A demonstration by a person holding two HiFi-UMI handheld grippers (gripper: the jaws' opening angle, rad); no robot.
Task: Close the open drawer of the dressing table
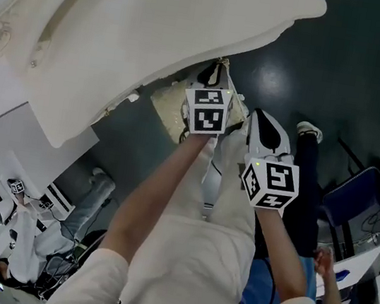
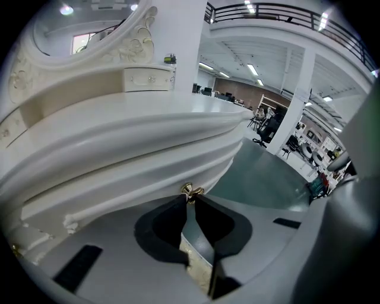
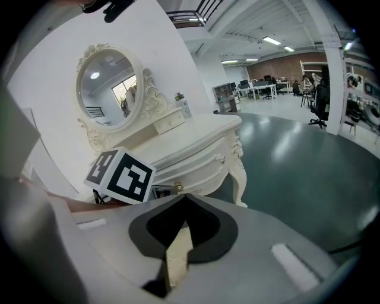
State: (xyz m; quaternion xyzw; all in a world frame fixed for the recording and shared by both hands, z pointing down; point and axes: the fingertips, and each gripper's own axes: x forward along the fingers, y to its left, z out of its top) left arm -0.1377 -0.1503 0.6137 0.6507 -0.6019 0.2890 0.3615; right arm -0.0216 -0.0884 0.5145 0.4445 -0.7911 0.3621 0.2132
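Note:
The white dressing table (image 1: 159, 28) fills the upper left of the head view, its wavy drawer front (image 2: 119, 160) close before the left gripper view. My left gripper (image 2: 191, 195) is shut on the drawer's small gold knob (image 2: 191, 190), under the table's edge (image 1: 220, 65). A cream panel (image 1: 172, 105) beside its marker cube (image 1: 206, 111) looks like the drawer's inside. My right gripper (image 1: 261, 117) hangs just right of the left one, clear of the table, its jaws (image 3: 185, 197) shut with nothing between them. From there the left gripper's cube (image 3: 120, 174) and the knob (image 3: 177, 187) show.
An oval mirror (image 3: 107, 86) and a bottle (image 3: 184, 107) stand on the table top, which has a curved leg (image 3: 239, 172). The floor is dark green. A shoe (image 1: 309, 131) and a blue chair (image 1: 357, 203) are at the right, and another person (image 1: 20, 228) is at the lower left.

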